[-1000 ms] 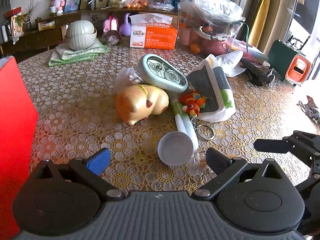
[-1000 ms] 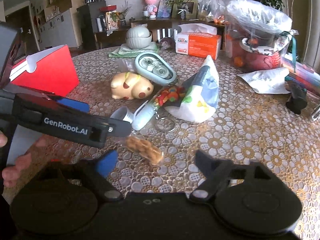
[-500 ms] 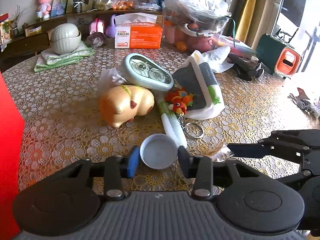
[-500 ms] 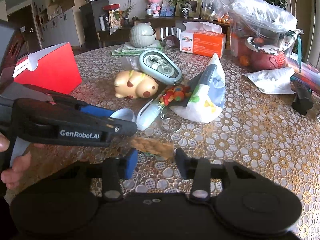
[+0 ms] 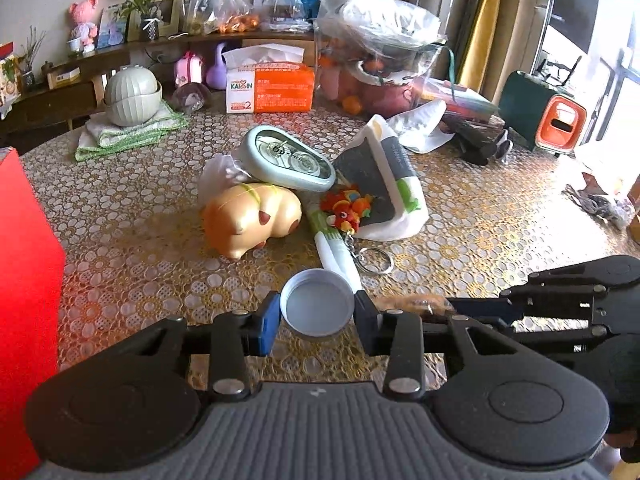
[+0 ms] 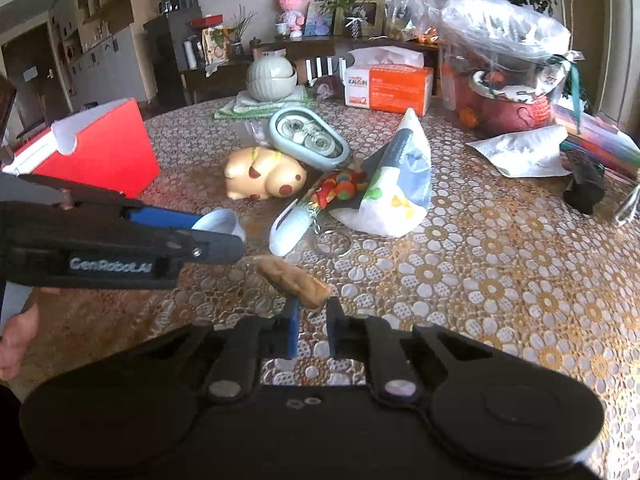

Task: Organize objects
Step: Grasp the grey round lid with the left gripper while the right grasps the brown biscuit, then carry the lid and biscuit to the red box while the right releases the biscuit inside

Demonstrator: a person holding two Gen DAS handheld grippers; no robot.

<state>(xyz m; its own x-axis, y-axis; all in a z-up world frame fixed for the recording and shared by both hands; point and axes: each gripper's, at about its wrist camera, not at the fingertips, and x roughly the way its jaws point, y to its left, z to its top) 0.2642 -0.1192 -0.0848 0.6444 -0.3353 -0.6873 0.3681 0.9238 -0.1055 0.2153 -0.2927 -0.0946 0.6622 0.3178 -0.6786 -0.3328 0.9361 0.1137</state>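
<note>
My left gripper (image 5: 316, 314) is shut on a small white round cup (image 5: 317, 302), lying on its side with its open mouth facing me; it also shows in the right wrist view (image 6: 219, 222). My right gripper (image 6: 311, 312) is shut on a brown wrapped snack (image 6: 294, 282) and holds it just above the table; the snack's tip shows in the left wrist view (image 5: 412, 303). The two grippers are side by side. Beyond lie a golden pig toy (image 5: 250, 220), a teal oval case (image 5: 288, 158), a white-green tube (image 5: 334, 248), a colourful keychain toy (image 5: 346, 206) and a white pouch (image 5: 390, 184).
A red box (image 6: 100, 152) stands at the left. An orange tissue box (image 5: 270, 88), a green bowl on a folded cloth (image 5: 132, 98) and a big plastic-wrapped basket (image 5: 380, 52) stand at the back. A lace-patterned cover (image 6: 500, 272) lies over the table.
Both grippers have gone from wide open to shut: the left onto the white cup, the right onto the snack, which now is lifted off the table.
</note>
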